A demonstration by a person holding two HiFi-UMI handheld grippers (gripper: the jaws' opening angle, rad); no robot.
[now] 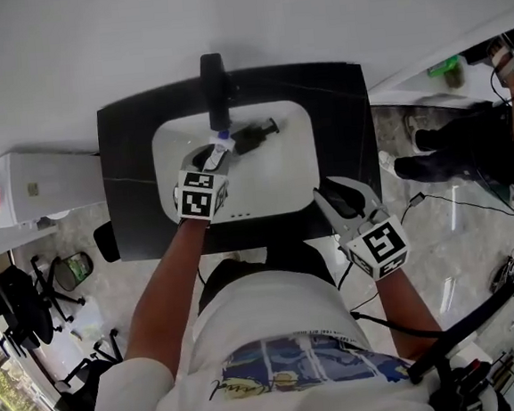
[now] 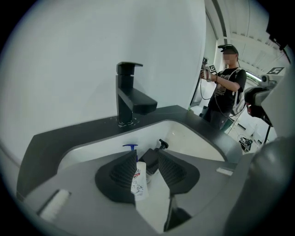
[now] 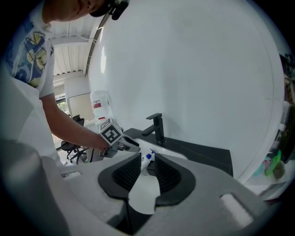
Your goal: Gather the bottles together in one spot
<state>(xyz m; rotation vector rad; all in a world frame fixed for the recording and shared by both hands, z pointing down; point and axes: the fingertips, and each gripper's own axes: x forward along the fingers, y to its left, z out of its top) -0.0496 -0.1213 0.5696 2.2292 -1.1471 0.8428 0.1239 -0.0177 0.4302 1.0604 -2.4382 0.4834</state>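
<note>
- Shows, from above, a white sink [image 1: 282, 184] set in a dark desk [image 1: 130, 184], with a black tap [image 1: 215, 92] at the back.
- Places both bottles inside the sink, near the tap: a white bottle [image 2: 138, 179] with a blue pump, and a black bottle [image 1: 253, 138] just to its right. Black bottle on its side, pump end toward the sink's right wall. Cannot tell whether the two touch.
- Sets the left tongs [image 2: 147, 156] down in the sink, angled downward and released. Jaws apart, white bottle between them, lying along the left jaw with a clear gap to the right jaw, so no squeeze.
- Lines up the white bottle's long axis roughly with the left tongs' own pointing line, pump end farthest away, toward the tap. Black bottle straight ahead, just past the jaw tips.
- Sets the right tongs [image 1: 335, 193] at the desk's front right edge, well apart from both bottles. Released and empty, aimed across the sink toward them.
- Judged: left tongs far nearer to both bottles. Likely next either a close on the white bottle or a withdrawal, leaving it beside the black one. Bottles already close together, so probably late in the task.
</note>
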